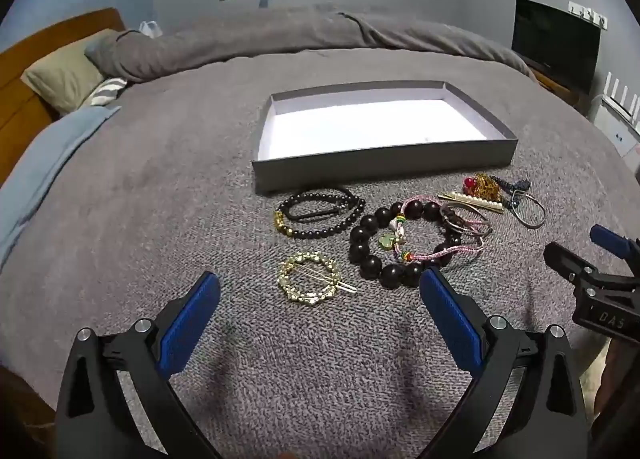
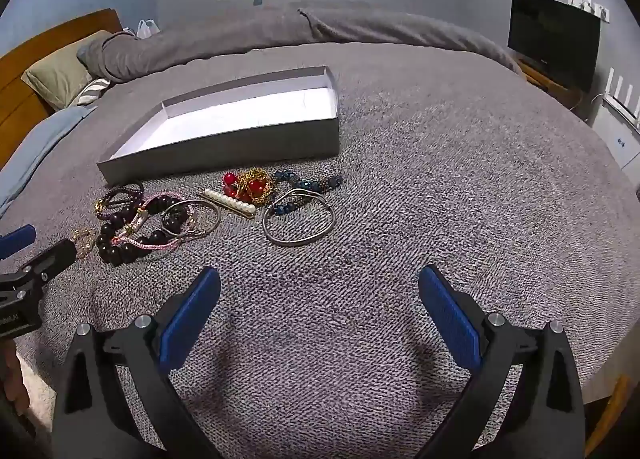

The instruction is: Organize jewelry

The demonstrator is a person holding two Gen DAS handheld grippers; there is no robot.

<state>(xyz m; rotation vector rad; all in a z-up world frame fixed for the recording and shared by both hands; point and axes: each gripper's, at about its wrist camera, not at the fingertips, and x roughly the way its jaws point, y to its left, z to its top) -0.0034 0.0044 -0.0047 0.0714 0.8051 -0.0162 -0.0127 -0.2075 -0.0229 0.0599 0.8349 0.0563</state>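
The gray blanket (image 2: 440, 179) is bare across the whole right half of the right wrist view, so a gripper could pass there freely. The strip between the right gripper (image 2: 319, 279) and the silver bangle (image 2: 298, 225) is bare too. In the left wrist view, bare blanket fills the left side and the bottom middle.

The jewelry lies in a row in front of the gray box (image 1: 384, 169). The gold round clip (image 1: 310, 279) sits apart, between the fingers of the left gripper (image 1: 319, 283), whose jaws are wide apart. The big dark beads (image 1: 372, 247), pink cord (image 1: 432, 255) and thin rings (image 1: 466, 221) overlap in a tangle. The box walls stand up all around its white floor.
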